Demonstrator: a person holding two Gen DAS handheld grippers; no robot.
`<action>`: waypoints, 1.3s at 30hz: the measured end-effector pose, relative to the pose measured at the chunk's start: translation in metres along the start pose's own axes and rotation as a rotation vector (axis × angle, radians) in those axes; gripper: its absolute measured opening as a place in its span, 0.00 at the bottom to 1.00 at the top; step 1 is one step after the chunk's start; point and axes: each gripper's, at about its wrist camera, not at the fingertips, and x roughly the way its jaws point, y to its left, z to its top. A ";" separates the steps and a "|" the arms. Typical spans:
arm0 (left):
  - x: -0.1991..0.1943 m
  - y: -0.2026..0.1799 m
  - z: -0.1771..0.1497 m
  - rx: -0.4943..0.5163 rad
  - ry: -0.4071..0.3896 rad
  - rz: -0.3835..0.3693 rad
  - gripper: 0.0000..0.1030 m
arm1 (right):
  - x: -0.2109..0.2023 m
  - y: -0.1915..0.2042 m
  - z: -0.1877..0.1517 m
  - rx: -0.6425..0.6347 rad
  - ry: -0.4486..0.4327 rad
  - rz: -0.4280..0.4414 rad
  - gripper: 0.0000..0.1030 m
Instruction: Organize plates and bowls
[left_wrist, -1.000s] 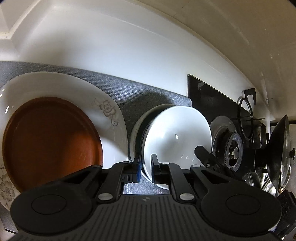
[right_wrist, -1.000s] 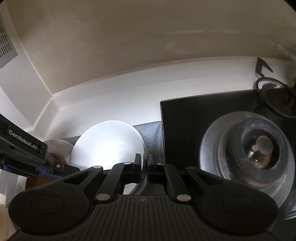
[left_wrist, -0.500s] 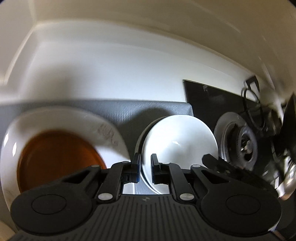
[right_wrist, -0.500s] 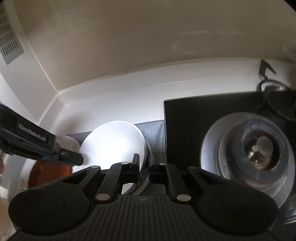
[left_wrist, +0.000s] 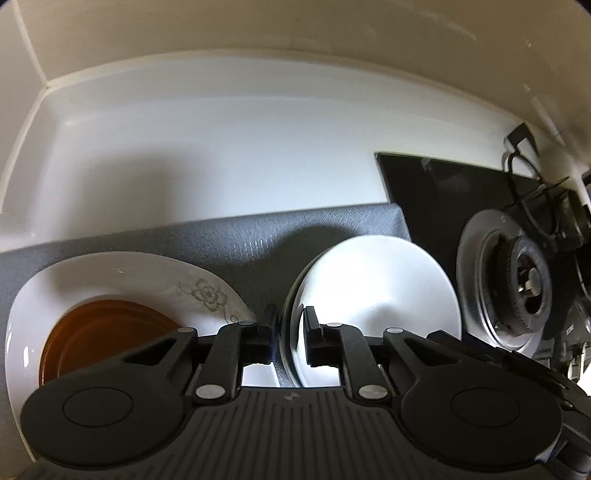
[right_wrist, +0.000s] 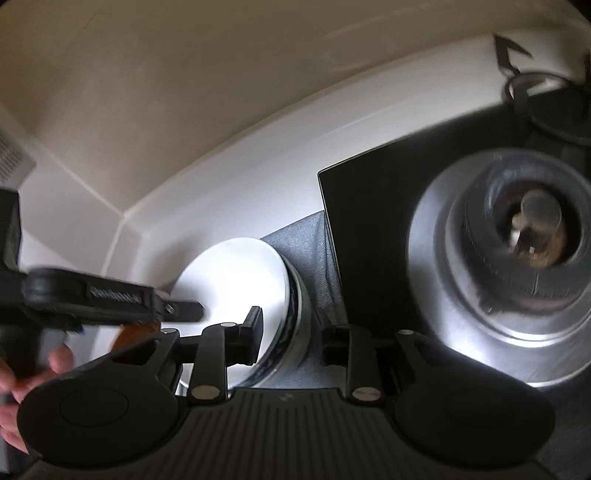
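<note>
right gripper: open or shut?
Open. The right gripper has its jaws wide apart, straddling the rim of the white bowl without touching it.

Bowl (left_wrist: 373, 291): glossy white glazed ceramic. Plate (left_wrist: 122, 273): same glaze; brown dish (left_wrist: 107, 328) glossy. Mat (left_wrist: 229, 236), 12 o'clock: grey woven cloth. Burner (left_wrist: 506, 291), 3 o'clock: brushed metal. Hob (left_wrist: 436, 184): glossy black.
</note>
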 end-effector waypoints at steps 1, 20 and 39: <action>0.004 0.000 0.000 -0.002 0.015 -0.004 0.16 | 0.003 -0.001 -0.001 0.015 0.013 0.004 0.33; 0.014 -0.018 -0.023 0.039 0.038 -0.013 0.24 | 0.015 0.003 -0.005 -0.059 0.028 -0.103 0.25; 0.010 -0.032 -0.039 0.089 0.080 -0.001 0.30 | 0.000 -0.006 -0.008 -0.033 0.069 -0.093 0.23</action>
